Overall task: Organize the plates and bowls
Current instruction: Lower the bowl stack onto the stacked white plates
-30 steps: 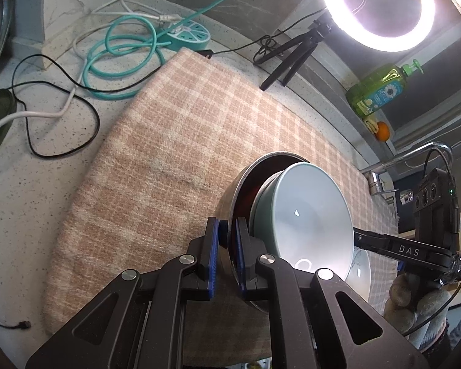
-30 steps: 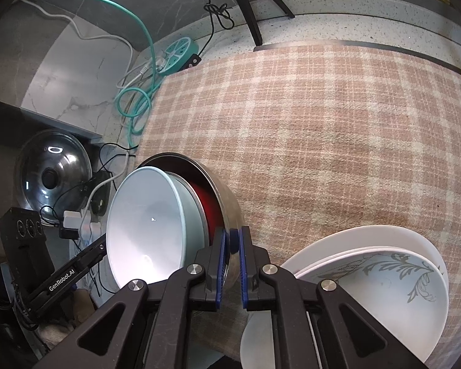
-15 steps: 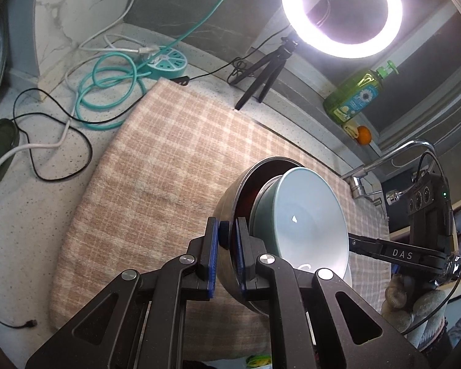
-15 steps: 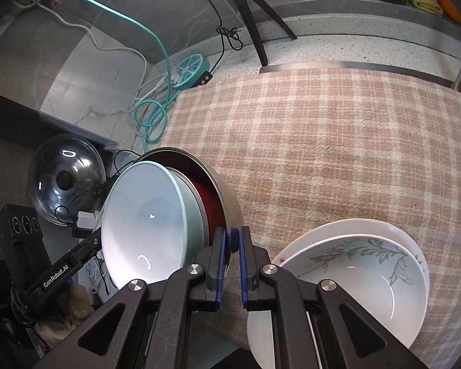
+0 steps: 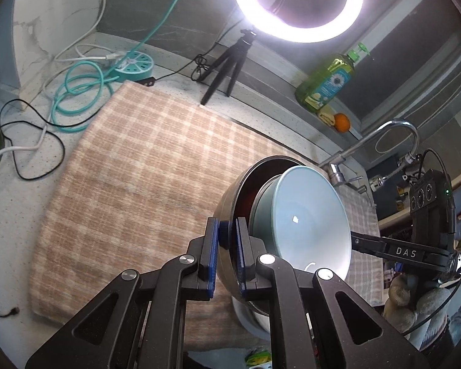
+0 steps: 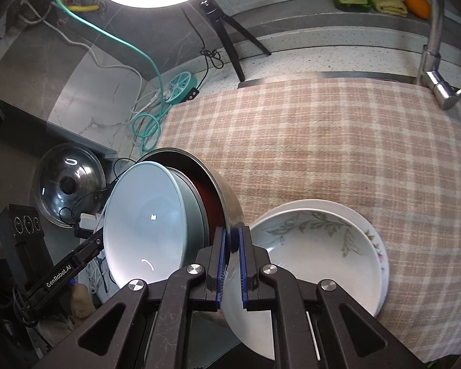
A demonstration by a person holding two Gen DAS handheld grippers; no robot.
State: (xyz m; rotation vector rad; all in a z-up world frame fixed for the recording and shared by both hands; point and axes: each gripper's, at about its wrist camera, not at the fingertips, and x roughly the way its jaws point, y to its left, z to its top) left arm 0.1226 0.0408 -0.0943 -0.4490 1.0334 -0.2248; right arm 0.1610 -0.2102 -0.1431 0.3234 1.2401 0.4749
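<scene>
while each hand-held gripper [image 5: 227, 236] [image 6: 232, 243] clamps its rim, the steel bowl [image 6: 227, 196] holds a teal bowl [image 6: 144, 224].

Our left gripper [image 5: 227, 240] and right gripper [image 6: 234, 246] are matte black linkages with silver pivot screws and blue-padded jaws; white lettering marks each, and a grey glove [image 5: 415, 304] covers one hand.
</scene>
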